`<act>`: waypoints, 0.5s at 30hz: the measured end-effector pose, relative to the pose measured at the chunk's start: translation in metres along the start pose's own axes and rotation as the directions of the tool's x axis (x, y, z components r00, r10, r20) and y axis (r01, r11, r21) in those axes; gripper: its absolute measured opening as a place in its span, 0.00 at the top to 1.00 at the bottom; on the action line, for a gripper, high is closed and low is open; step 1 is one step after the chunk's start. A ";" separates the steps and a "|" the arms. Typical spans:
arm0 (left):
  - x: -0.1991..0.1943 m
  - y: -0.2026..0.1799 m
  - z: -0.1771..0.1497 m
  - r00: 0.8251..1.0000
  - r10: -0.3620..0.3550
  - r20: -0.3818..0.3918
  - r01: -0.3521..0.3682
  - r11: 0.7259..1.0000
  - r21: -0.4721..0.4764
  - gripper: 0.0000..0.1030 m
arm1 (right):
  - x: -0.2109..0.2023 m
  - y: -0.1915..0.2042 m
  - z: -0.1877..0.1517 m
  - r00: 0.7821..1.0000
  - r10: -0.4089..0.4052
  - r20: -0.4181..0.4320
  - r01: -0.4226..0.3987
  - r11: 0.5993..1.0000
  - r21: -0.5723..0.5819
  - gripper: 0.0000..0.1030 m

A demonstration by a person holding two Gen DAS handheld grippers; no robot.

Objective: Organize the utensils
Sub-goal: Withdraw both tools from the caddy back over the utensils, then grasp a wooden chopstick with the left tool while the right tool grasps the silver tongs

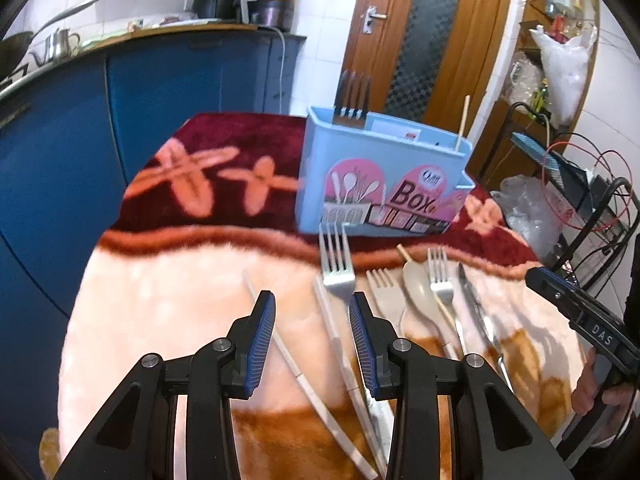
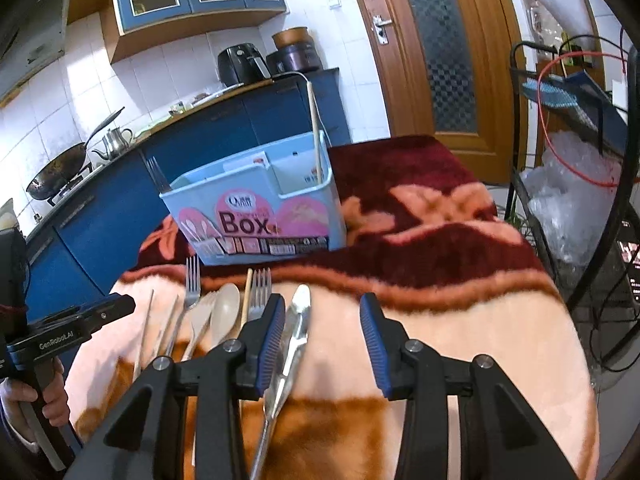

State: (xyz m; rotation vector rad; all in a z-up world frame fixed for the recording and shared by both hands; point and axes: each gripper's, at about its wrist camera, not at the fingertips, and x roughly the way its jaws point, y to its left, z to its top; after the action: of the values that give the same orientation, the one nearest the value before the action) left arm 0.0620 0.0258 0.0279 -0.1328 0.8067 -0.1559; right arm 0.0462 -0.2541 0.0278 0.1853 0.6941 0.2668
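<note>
Forks (image 1: 337,264), a spoon (image 1: 416,284) and a knife (image 2: 294,328) lie side by side on the table (image 2: 460,340) before the box (image 2: 256,204), which holds seemingly one fork (image 1: 352,92).

Both hand-held grippers angled downward, left gripper (image 1: 313,322) and right gripper (image 2: 322,326) with jaws parted, empty.

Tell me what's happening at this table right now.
A person holds a gripper in each hand over cutlery laid on a blanket. The left gripper is open above a chopstick; the right gripper is open around a metal knife. A blue utensil box already holds a fork.
</note>
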 end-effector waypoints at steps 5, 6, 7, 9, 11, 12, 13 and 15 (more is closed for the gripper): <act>0.012 0.004 -0.006 0.999 0.008 -0.054 -0.009 1.000 -0.022 0.62 | 0.005 -0.003 -0.007 1.000 0.004 -0.029 -0.004 1.000 0.001 0.55; 0.014 0.005 -0.007 0.998 0.007 -0.062 -0.009 1.000 -0.026 0.62 | 0.006 -0.005 -0.009 0.999 0.004 -0.035 -0.004 1.000 0.003 0.55; 0.015 0.006 -0.007 0.998 0.007 -0.068 -0.009 0.999 -0.030 0.62 | 0.007 -0.005 -0.009 0.999 0.004 -0.039 -0.004 1.000 0.006 0.55; 0.019 0.007 -0.008 0.997 0.011 -0.078 -0.014 0.999 -0.039 0.62 | 0.009 -0.007 -0.011 0.999 0.004 -0.047 -0.004 1.000 0.011 0.55; 0.021 0.009 -0.008 0.996 0.018 -0.085 -0.022 0.999 -0.045 0.62 | 0.010 -0.008 -0.012 0.999 0.003 -0.053 -0.002 1.000 0.014 0.55; 0.024 0.011 -0.008 0.996 0.022 -0.091 -0.027 0.998 -0.050 0.62 | 0.010 -0.009 -0.013 0.998 0.002 -0.057 -0.001 1.000 0.016 0.55; 0.026 0.012 -0.007 0.995 0.022 -0.096 -0.028 0.998 -0.054 0.62 | 0.011 -0.010 -0.013 0.998 0.002 -0.061 0.000 1.000 0.017 0.55; 0.031 0.016 -0.005 0.993 0.014 -0.117 -0.022 0.998 -0.067 0.62 | 0.012 -0.011 -0.014 0.998 0.002 -0.068 0.000 1.000 0.021 0.55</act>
State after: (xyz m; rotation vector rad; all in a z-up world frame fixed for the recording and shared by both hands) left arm 0.0809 0.0351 -0.0005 -0.1815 0.9298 -0.1199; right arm 0.0481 -0.2598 0.0069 0.1972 0.7645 0.2677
